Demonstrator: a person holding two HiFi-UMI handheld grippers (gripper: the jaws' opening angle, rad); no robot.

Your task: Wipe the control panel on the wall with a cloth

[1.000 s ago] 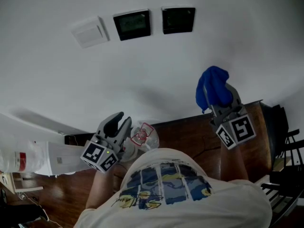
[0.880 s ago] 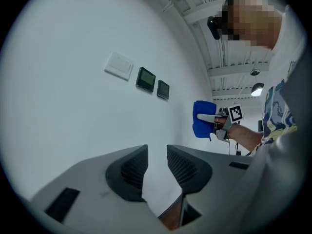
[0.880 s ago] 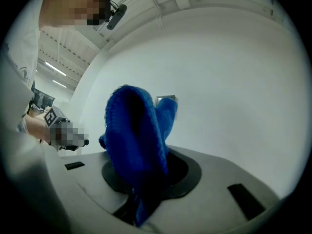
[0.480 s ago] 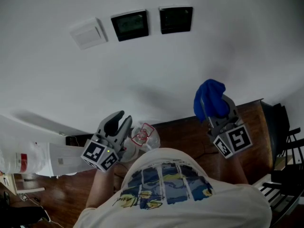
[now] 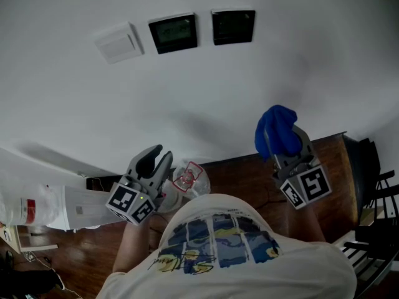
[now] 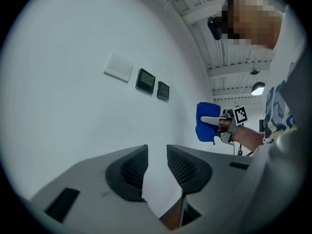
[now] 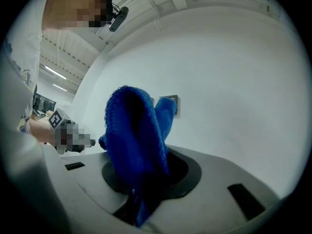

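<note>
Head view showed the right tongs raised in front of the wall, clamped on a blue cloth. The cloth was bunched above the jaw tips, so a soft pad, not hard plastic, faced the wall. Right gripper view confirmed the grip: the cloth ran down into the jaw throat and filled it.

Two dark control panels sat side by side high on the wall, with a white switch plate just to their left. The cloth was well below them and lay to the right of both. No contact with either panel was visible, and wiping was judged not yet begun. From the right tongs, one panel showed partly behind the cloth, which suggested the pad was roughly aimed at it.

Left tongs were held low and apart from the work. Left gripper view showed their jaws slightly apart, with only wall and floor in the gap. They carried nothing and appeared to be parked clear of the wiping path.
</note>
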